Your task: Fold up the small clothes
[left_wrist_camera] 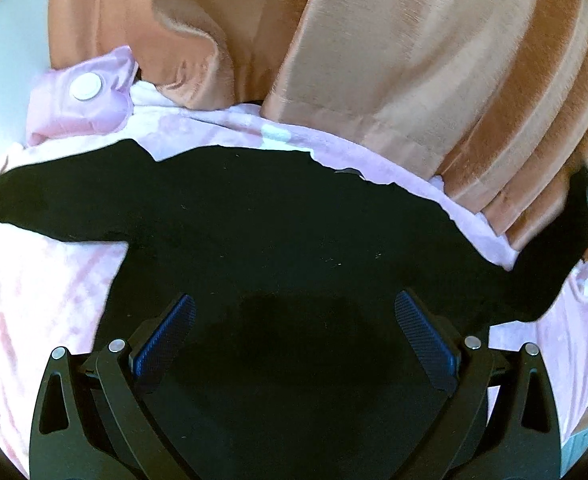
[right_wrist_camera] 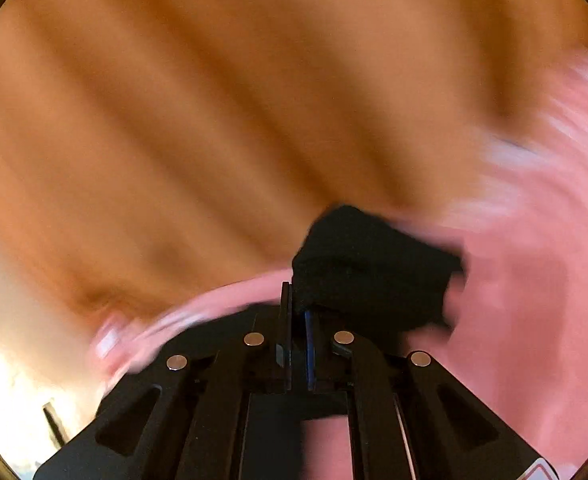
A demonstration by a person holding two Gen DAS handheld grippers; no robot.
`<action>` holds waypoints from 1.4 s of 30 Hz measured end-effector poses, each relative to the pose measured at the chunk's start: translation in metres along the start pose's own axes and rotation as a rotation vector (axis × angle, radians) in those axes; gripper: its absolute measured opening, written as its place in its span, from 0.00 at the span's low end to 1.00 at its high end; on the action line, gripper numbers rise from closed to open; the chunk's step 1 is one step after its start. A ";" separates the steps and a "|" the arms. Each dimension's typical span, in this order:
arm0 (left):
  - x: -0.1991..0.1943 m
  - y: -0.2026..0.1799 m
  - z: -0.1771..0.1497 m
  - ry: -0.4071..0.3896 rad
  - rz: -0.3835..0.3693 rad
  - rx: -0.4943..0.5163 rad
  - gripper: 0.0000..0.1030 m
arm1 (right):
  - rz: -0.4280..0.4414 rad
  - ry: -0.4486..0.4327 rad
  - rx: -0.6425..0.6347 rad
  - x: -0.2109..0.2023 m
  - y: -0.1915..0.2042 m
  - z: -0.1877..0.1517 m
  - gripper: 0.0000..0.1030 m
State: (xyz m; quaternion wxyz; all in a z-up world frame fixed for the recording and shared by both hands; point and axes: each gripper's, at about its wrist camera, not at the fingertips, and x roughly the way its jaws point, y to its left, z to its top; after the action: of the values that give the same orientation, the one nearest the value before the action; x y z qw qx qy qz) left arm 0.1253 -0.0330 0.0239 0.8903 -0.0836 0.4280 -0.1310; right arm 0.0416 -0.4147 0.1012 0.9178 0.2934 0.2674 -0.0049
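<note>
A black garment (left_wrist_camera: 278,236) lies spread on a pink checked cloth (left_wrist_camera: 46,292). My left gripper (left_wrist_camera: 294,320) is open just above the garment's middle, its blue pads (left_wrist_camera: 166,340) wide apart and empty. My right gripper (right_wrist_camera: 298,308) is shut on a bunched corner of the black garment (right_wrist_camera: 373,264) and holds it lifted; that view is blurred by motion. In the left wrist view the same lifted corner (left_wrist_camera: 565,240) rises at the far right edge.
An orange curtain (left_wrist_camera: 373,60) hangs behind the surface and also fills the right wrist view (right_wrist_camera: 214,100). A pink pillow with a white button (left_wrist_camera: 88,86) lies at the back left. The pink cloth also shows in the right wrist view (right_wrist_camera: 533,280).
</note>
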 end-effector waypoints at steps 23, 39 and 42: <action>0.092 0.064 0.029 0.149 -0.051 -0.220 0.71 | -0.143 0.380 -0.024 0.138 -0.008 -0.092 0.68; 0.096 0.079 0.039 0.159 -0.060 -0.241 0.60 | -0.246 0.352 0.064 0.138 -0.059 -0.075 0.12; 0.100 0.077 0.037 0.154 -0.055 -0.214 0.58 | -0.207 0.310 0.050 0.130 -0.047 -0.069 0.43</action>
State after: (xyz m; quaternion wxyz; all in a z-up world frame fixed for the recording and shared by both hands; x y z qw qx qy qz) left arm 0.2262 0.0116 -0.0475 0.8368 -0.1794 0.5043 -0.1152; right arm 0.1119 -0.3973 -0.0356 0.8525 0.2844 0.4343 -0.0609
